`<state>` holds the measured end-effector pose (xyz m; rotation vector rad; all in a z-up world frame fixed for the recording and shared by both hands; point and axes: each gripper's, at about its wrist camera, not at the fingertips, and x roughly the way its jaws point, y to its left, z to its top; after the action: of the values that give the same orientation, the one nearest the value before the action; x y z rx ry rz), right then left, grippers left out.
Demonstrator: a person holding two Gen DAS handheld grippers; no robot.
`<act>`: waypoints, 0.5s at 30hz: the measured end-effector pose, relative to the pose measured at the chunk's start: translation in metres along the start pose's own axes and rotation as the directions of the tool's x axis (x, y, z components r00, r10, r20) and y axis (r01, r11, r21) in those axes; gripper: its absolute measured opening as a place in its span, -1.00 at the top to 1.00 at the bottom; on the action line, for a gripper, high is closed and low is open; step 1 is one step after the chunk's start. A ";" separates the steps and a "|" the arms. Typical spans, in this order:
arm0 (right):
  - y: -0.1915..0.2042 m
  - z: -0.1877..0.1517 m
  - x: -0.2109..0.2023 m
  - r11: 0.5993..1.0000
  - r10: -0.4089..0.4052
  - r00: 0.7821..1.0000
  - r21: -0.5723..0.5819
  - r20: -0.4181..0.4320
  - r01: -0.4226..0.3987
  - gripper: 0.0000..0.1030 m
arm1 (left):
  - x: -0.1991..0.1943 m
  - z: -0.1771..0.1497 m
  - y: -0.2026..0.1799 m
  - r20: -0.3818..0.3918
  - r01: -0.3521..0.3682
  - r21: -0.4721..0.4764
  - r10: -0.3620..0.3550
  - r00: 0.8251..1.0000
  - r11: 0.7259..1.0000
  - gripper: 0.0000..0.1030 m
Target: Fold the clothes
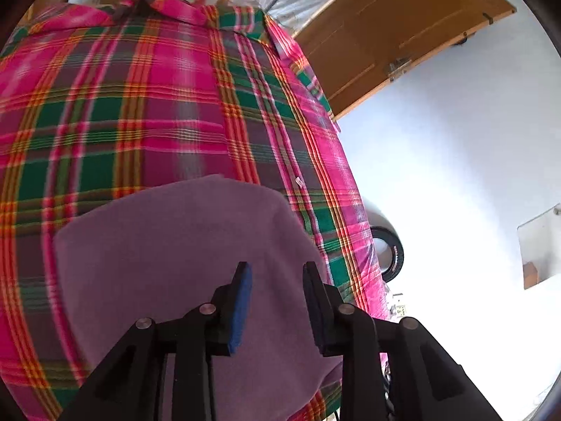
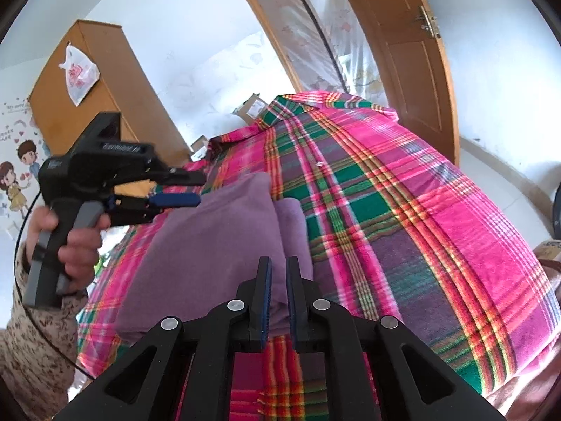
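- On the plaid blanket [image 2: 403, 189], which covers the whole bed in pink, green and orange checks, lies a folded purple garment [image 2: 217, 245], toward the near edge.
- Above that garment's near end hovers the right gripper [image 2: 278, 273]; its jaws stand a little apart with nothing between them, the cloth visible through the narrow gap.
- Over the garment's left side, a hand [image 2: 75, 242] in a speckled sleeve [image 2: 38, 343] holds the left gripper [image 2: 196, 189]. From the left wrist view its fingers are spread wide above the purple cloth [image 1: 182, 245], holding nothing.
- Beyond the blanket's far edge stand cardboard boxes [image 2: 252, 107], a wooden door [image 2: 413, 66] and a wooden wardrobe [image 2: 105, 80] with a plastic bag [image 2: 79, 73] hanging on it.
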<state>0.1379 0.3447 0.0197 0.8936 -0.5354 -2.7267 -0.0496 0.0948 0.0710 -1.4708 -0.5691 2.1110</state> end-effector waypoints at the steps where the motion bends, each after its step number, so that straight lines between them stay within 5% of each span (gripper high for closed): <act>1: 0.001 0.002 0.001 1.000 0.004 1.000 -0.002 0.000 -0.004 0.70 | -0.003 -0.004 0.005 0.003 -0.003 -0.005 0.003 1.000 1.000 0.41; 4: -0.001 0.007 0.008 1.000 0.029 0.999 0.011 -0.015 -0.029 0.39 | -0.014 -0.015 0.020 0.010 -0.012 -0.020 0.013 1.000 1.000 0.41; 8: -0.009 0.011 0.024 0.997 0.053 0.996 0.055 -0.071 -0.049 0.25 | -0.027 -0.029 0.040 0.021 -0.023 -0.040 0.024 0.999 0.999 0.41; 15: -0.007 -0.004 0.029 0.999 0.043 0.991 0.029 -0.129 -0.039 0.31 | -0.038 -0.043 0.060 0.049 0.021 -0.071 -0.018 0.999 0.997 0.41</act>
<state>0.1170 0.3406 -0.0012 1.0466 -0.5588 -2.6082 -0.0074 0.0262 0.0488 -1.4501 -0.6812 2.1364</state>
